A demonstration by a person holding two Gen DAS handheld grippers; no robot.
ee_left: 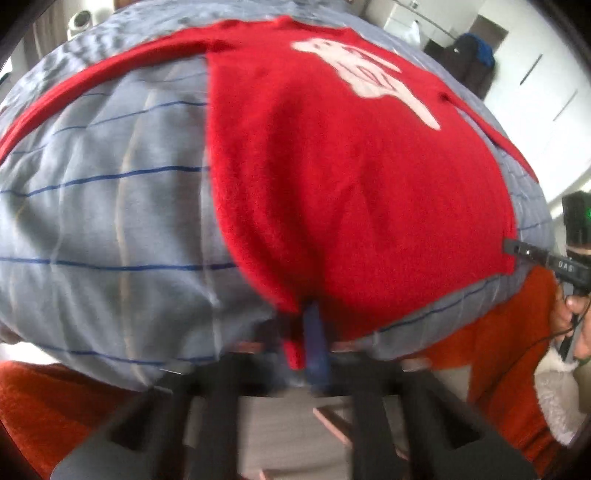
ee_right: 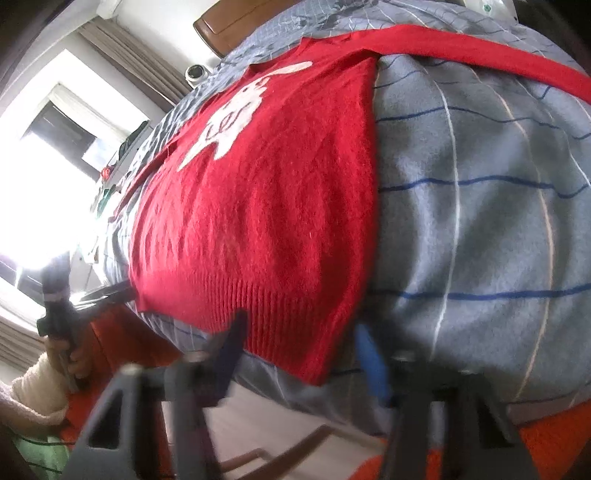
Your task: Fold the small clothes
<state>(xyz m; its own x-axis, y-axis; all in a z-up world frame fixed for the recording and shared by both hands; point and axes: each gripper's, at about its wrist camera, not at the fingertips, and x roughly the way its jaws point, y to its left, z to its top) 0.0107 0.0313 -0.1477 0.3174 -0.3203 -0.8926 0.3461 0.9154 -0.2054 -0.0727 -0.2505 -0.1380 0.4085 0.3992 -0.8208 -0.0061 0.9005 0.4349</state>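
A small red knit sweater [ee_left: 351,177] with a white figure on its chest lies flat on a grey-blue checked cover [ee_left: 110,206]. Its sleeves stretch out to both sides. My left gripper [ee_left: 306,332] is shut on the sweater's near left hem corner, and red cloth hangs between the blue pads. My right gripper [ee_right: 299,350] is open, its two fingers astride the near right hem corner of the sweater [ee_right: 258,206]. The right gripper also shows at the right edge of the left wrist view [ee_left: 517,251], at the hem.
The checked cover [ee_right: 480,221] drapes over a table edge. An orange cloth [ee_left: 44,406] hangs below it on both sides. A wooden chair back [ee_right: 236,22] and a white camera [ee_right: 197,74] stand beyond the far edge. A bright window [ee_right: 44,166] is at the left.
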